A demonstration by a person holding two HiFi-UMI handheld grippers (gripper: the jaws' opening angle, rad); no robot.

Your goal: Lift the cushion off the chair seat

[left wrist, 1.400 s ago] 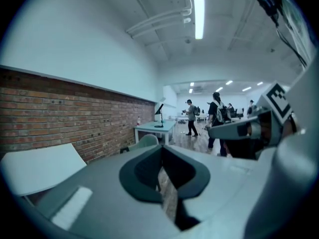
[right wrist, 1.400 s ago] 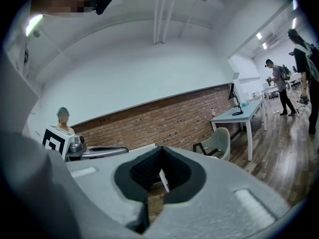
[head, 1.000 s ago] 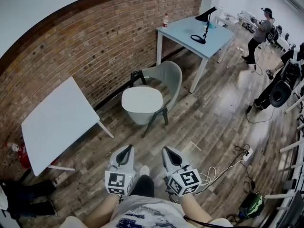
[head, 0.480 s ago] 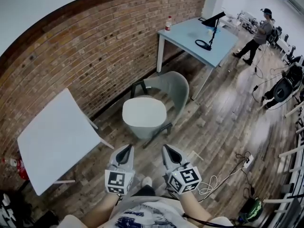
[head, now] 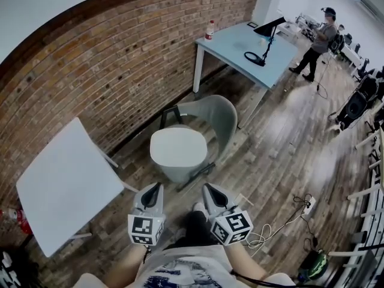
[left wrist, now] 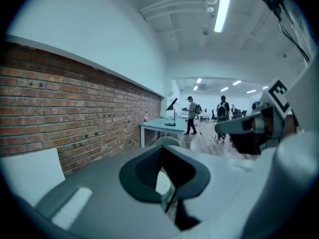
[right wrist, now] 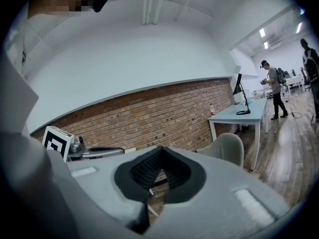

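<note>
A round white cushion [head: 178, 147] lies on the seat of a grey-green shell chair [head: 211, 114] standing by the brick wall. My left gripper [head: 158, 186] and right gripper [head: 206, 188] hang side by side a short way in front of the chair, both shut and empty, their tips pointing at it. In the left gripper view the chair back [left wrist: 167, 141] peeks over the shut jaws. The chair [right wrist: 227, 147] also shows right of the jaws in the right gripper view, with the other gripper's marker cube [right wrist: 56, 141] at the left.
A white table [head: 63, 185] stands at the left near the wall. A pale blue table [head: 240, 44] with a black lamp [head: 264, 32] and a bottle [head: 209, 30] is behind the chair. People [head: 315, 44] stand at far right; cables [head: 288, 212] trail on the wood floor.
Both grippers have come closer to the chair, which now sits nearer in the head view. The jaws have stayed shut.
</note>
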